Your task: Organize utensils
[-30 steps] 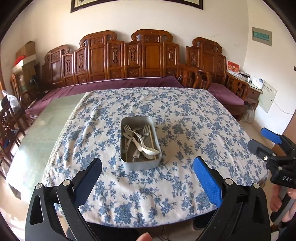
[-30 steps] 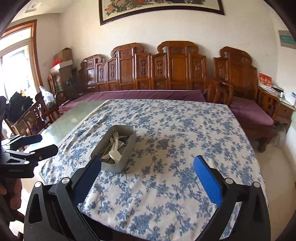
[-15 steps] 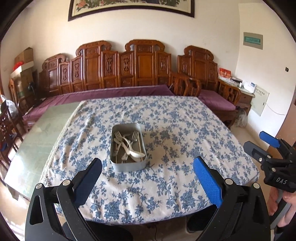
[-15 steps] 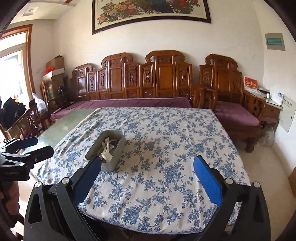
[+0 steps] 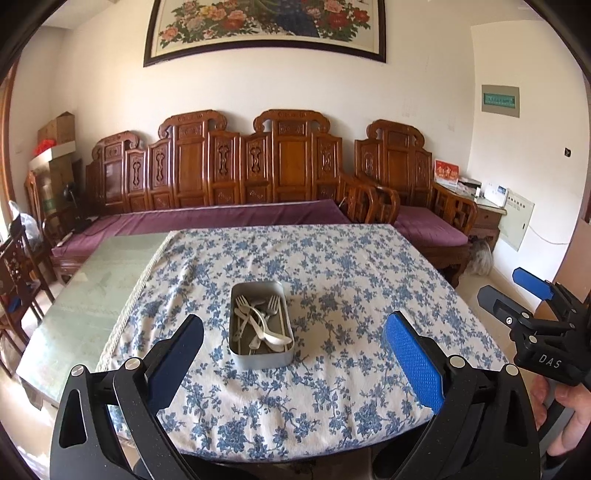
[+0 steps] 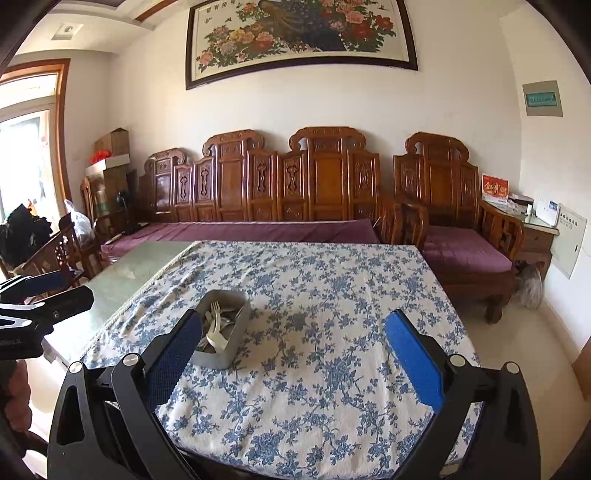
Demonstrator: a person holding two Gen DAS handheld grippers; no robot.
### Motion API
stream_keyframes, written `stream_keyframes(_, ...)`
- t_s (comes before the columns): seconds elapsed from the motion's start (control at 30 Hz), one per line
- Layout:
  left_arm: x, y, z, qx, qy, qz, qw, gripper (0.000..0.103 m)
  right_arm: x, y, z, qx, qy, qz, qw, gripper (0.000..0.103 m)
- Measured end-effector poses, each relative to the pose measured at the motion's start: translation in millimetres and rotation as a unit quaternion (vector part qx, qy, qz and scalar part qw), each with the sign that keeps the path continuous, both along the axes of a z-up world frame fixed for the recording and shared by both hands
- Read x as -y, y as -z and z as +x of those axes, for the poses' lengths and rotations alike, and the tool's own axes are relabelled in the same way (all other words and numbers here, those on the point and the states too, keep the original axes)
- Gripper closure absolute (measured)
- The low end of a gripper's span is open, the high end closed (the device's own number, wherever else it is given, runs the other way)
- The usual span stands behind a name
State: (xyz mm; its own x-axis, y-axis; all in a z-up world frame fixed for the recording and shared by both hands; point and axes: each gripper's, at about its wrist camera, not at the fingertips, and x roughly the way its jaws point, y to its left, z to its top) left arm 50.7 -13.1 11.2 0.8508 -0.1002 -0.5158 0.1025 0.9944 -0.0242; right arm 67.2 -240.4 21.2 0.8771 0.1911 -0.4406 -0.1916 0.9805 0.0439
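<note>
Metal, dull grey and with rounded corners, the tin (image 5: 261, 326) stood on the tablecloth (image 5: 332, 288), nearer to the front edge of the table than to the back and a little left of the middle. It was a long shallow box with smooth walls. Inside it lay forks (image 5: 273, 303) and a pale spoon (image 5: 271, 336), thin and shiny, crossed over each other in a loose pile. The cloth was soft cotton, white with blue flowers, and had small wrinkles. Left of the cloth the bare tabletop (image 5: 92, 291) looked like smooth greenish glass.

The left tongs (image 5: 293, 354) were wide open and held nothing; their inner pads (image 5: 413, 363) were blue with a fine grid texture. The right tongs (image 6: 293, 356) were also wide open and empty. A hand (image 5: 565, 402) held the right tongs at the right edge of the left view.

Compared with one second before, both tongs had moved back and up from the table: the tin looked smaller and farther, more of the wall and the painting (image 5: 266, 27) had come into view, and the whole front edge of the cloth could be seen.

The long axis of the tin ran from the front of the table to the back, toward the carved wooden bench (image 5: 258, 166). The fork tines pointed to the far end, and the spoon bowl lay at the near end.
</note>
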Motion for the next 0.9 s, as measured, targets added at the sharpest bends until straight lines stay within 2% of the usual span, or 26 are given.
stream_keyframes(0.43,-7,-39,-21,0.059,-0.016,-0.002,0.9981,0.008,5,-45,-20,0.064,0.012,0.005,0.998,0.003)
stream_keyframes(0.63,-11,-50,-31,0.080,-0.026,-0.002,0.9965,0.008,9,-51,-26,0.078,0.018,0.010,0.997,0.003)
stream_keyframes(0.9,-14,-50,-31,0.078,-0.028,-0.003,0.9965,0.008,8,-50,-26,0.077,0.021,0.009,0.997,0.003)
